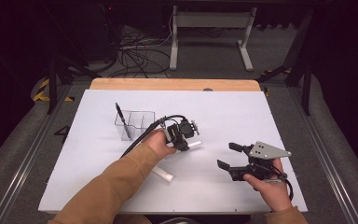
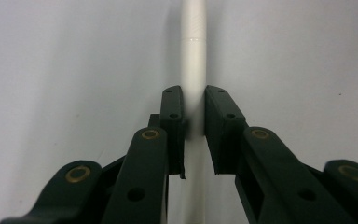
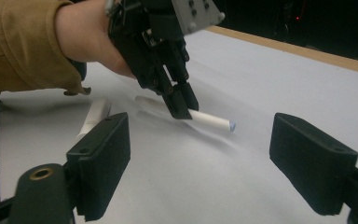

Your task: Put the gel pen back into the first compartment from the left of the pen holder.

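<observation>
Left gripper view cuts off the white pen's [image 2: 193, 56] far end at the frame top, and its near part is hidden between the jaws. The left gripper [image 1: 185, 145] is clamped on this pen at the middle of the counter [image 1: 261, 116]. A second white pen [image 1: 163, 175] lies nearer, partly hidden by the sleeve [image 1: 112, 186]. The right gripper [image 1: 229, 155] hovers wide open at the right, holding nothing. A clear organizer [image 1: 135, 123] with a black pen [image 1: 122, 120] stands far left

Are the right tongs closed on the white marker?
No, the right tongs stand open and empty, while the left tongs grip the white marker.
</observation>
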A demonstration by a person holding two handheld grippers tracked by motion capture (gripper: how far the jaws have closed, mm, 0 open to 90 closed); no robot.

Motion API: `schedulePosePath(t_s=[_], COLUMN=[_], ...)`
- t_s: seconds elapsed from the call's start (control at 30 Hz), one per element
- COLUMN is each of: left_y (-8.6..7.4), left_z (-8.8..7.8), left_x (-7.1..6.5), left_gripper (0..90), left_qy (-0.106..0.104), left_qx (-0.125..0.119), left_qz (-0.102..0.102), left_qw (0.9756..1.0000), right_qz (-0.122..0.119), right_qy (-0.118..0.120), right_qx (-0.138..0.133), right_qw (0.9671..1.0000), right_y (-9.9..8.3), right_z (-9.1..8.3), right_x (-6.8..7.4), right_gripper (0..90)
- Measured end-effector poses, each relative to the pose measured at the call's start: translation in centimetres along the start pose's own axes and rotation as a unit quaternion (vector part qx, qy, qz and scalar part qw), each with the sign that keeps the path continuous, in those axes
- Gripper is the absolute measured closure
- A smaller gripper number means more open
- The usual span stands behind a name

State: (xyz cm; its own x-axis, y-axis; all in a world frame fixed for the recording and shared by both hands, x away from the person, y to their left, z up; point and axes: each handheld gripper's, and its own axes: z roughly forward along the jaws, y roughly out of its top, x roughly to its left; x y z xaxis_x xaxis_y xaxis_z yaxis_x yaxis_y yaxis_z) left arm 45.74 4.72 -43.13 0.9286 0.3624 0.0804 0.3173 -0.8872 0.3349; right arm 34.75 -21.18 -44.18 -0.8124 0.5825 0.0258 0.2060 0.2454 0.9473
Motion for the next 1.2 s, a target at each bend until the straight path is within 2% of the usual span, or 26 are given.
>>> schedulePosePath(t_s=[0.03,0.1,0.13,0.47,0.6,0.87,1.03,1.2], left_y=[0.0,-0.1,-0.1,-0.2,-0.3,-0.9,-1.4,-1.9], left_z=[-0.3,-0.7,-0.9,-2.1,-3.3,-5.7,-7.0,-8.1], left_x=[0.0,-0.1,-0.1,-0.2,0.0,-0.1,0.0,0.0], left_gripper=[78.7,78.7,78.7,78.7,78.7,78.7,78.7,78.7], left_qy=[0.001,0.001,0.000,0.004,0.007,0.020,0.027,0.033], left_qx=[-0.004,-0.017,-0.021,-0.040,-0.066,-0.128,-0.165,-0.200], left_qz=[0.002,-0.010,-0.008,-0.011,-0.008,-0.008,-0.016,-0.026], left_qw=[1.0000,0.9998,0.9998,0.9991,0.9978,0.9915,0.9858,0.9789], right_qz=[-0.001,-0.001,-0.001,0.000,0.001,0.000,0.000,-0.001], right_qy=[0.001,0.000,0.000,0.000,0.000,0.003,0.003,0.004], right_qx=[0.000,0.001,0.001,0.002,0.002,0.003,0.003,0.003], right_qw=[1.0000,1.0000,1.0000,1.0000,1.0000,1.0000,1.0000,1.0000], right_y=[0.0,0.0,0.0,0.0,0.0,-0.1,-0.1,-0.1], right_z=[0.0,0.0,0.0,0.1,0.1,0.2,0.2,0.2], right_x=[0.0,0.0,0.0,0.0,0.0,0.1,0.1,0.1], right_gripper=[21.2,21.2,21.2,21.1,21.1,21.1,21.1,21.1])
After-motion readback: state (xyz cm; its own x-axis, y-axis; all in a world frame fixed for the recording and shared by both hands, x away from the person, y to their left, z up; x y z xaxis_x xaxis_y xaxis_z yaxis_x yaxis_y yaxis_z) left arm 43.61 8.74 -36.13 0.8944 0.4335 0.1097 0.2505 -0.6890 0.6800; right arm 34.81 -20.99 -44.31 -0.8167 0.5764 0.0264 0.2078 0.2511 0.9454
